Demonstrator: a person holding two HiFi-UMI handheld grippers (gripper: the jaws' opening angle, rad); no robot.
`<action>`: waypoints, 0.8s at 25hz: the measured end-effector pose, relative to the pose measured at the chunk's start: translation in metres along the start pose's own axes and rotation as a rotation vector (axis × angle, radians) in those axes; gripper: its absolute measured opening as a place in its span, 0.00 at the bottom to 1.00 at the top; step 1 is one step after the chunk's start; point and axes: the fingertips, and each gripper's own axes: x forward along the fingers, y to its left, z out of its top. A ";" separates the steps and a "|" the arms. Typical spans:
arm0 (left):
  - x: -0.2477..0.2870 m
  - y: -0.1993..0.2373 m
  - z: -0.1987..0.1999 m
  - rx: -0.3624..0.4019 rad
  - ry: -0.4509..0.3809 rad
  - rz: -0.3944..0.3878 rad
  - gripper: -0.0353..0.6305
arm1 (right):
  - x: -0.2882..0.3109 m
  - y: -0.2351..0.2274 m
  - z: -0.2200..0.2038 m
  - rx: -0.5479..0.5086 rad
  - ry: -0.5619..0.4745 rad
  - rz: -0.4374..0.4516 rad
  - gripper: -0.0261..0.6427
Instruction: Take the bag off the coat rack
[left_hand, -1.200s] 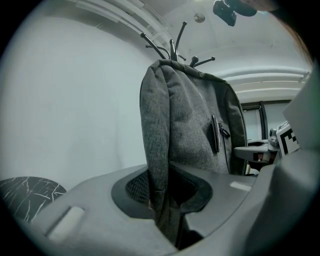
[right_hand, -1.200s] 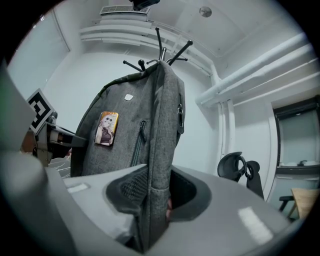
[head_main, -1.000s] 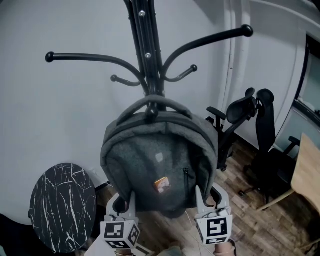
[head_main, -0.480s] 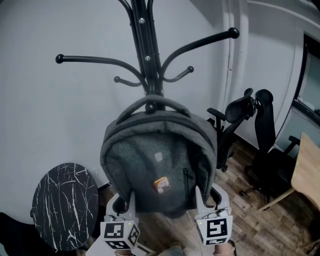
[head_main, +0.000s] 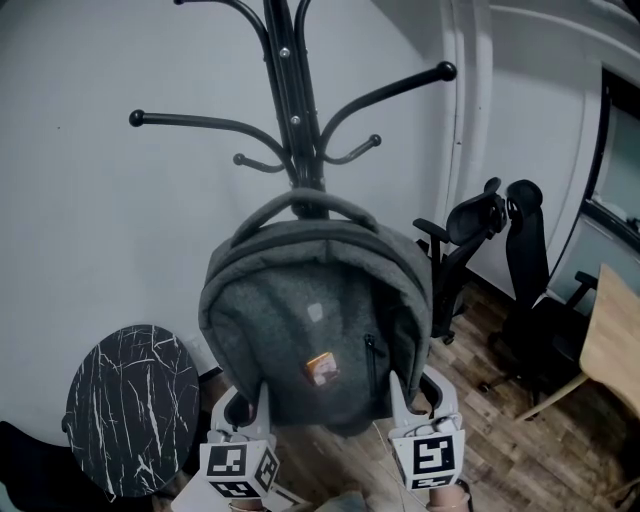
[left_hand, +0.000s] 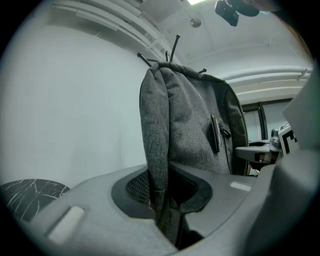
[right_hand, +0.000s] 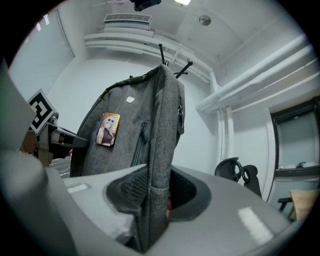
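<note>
Both grippers are on the bag (head_main: 315, 330). The left gripper (head_main: 243, 400) is clamped on its lower left edge and the right gripper (head_main: 420, 395) on the lower right. The bag hangs in front of the coat rack (head_main: 295, 110), below the arms, with its top handle (head_main: 305, 205) against the pole, seemingly still hooked. Grip done; unhooking the handle and carrying the bag clear of the rack remain.

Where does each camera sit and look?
Head view: on the person's head, facing coat rack and grey bag; left gripper and right gripper show below.
Left gripper view: on the left gripper, looking up the bag; its jaws pinch the fabric.
Right gripper view: on the right gripper, likewise clamped on the bag.
Shared: all show the bag.
</note>
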 end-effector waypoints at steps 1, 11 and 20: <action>-0.002 -0.001 0.001 0.001 -0.001 -0.001 0.17 | -0.002 0.000 0.001 0.000 -0.001 -0.001 0.19; -0.030 -0.015 0.006 0.007 -0.025 0.004 0.17 | -0.031 -0.001 0.008 -0.002 -0.018 0.001 0.19; -0.065 -0.025 0.008 0.010 -0.042 0.014 0.17 | -0.066 0.006 0.015 -0.001 -0.044 0.001 0.19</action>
